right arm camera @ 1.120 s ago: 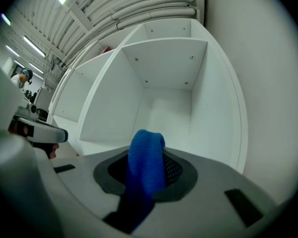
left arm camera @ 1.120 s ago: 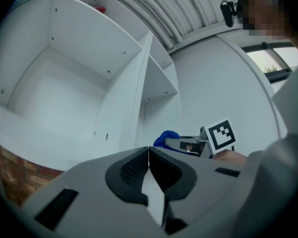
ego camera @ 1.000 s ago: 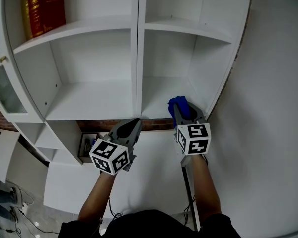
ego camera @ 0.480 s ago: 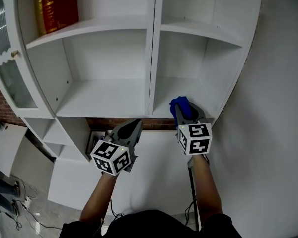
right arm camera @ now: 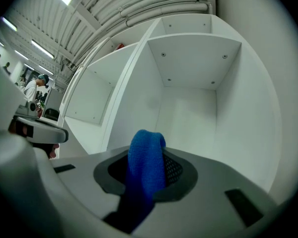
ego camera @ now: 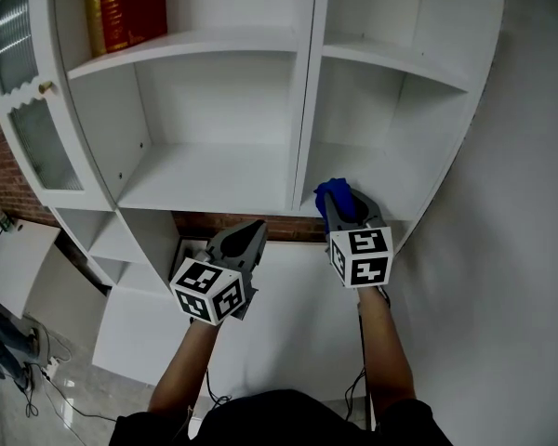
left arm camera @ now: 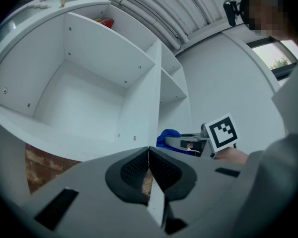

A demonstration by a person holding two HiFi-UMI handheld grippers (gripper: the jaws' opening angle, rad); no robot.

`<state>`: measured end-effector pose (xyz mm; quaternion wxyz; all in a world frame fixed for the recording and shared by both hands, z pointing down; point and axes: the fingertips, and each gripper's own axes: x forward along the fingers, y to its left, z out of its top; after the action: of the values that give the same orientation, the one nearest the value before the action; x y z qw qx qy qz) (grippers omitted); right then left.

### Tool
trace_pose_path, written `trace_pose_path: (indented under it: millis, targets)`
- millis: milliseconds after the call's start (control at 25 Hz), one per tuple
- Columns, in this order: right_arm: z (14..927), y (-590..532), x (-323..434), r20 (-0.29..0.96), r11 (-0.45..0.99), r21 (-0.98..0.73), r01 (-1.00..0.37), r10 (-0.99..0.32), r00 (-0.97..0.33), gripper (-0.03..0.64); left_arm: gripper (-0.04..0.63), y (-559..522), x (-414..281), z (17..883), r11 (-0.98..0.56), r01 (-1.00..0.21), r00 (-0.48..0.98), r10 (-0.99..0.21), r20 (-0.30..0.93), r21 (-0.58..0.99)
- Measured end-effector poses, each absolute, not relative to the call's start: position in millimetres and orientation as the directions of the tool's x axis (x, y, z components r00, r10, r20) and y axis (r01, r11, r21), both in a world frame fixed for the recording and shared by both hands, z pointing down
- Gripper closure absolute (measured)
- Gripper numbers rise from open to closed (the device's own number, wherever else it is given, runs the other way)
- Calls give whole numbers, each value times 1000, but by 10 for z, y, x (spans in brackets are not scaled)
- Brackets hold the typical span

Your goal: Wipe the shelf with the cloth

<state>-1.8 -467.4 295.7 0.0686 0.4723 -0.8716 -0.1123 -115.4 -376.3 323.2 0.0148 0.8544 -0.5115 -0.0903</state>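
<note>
Grey hand-held right gripper [ego camera: 342, 210] clamped on crumpled blue cloth [ego camera: 332, 193], at front lip of white wooden shelf [ego camera: 377, 177] lying toward 1 o'clock. Grey left gripper [ego camera: 251, 233], at its 8 o'clock, closed on nothing. Hardly moved over the last second, only the view swung; wiping probably not begun.

The head view looks steeply down from above the person onto the white shelf unit [ego camera: 214, 179], with the left gripper [ego camera: 253, 227] and the right gripper [ego camera: 344, 208] near the bottom middle. The left gripper view sits low and near, looking along its jaws up into the left compartment [left arm camera: 84, 98]. The right gripper view looks from close by into the right compartment [right arm camera: 188, 108]. All three views share the central divider [ego camera: 305, 110] and the blue cloth [ego camera: 332, 191].
</note>
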Motion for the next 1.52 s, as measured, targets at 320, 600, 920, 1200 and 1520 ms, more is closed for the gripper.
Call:
trace_pose_path:
  millis: [320,600,920,1200,1520]
  targets:
    - [2972,-4610,-239,36,577,274,-770,-806,-591,518,578,-3706,-1177,3239,-480,-868,464,-875,-138,124]
    - [2986,-4597,-327,65,583,326,-744,-799,-597,517,578,-3695,-1267,3229,-461,-877,443,-885,-147,134]
    - [3026,-4614,-434,179,602,456,-656,-784,-595,518,578,-3697,-1275,3257,-462,-874,443,-885,-144,152]
    - [3070,-4636,-492,320,663,476,-578,-742,-589,518,578,-3699,-1264,3210,-462,-872,440,-884,-156,162]
    - [3073,-4628,-577,391,682,602,-415,-705,-591,518,578,-3781,-1201,3273,-469,-865,448,-882,-144,179]
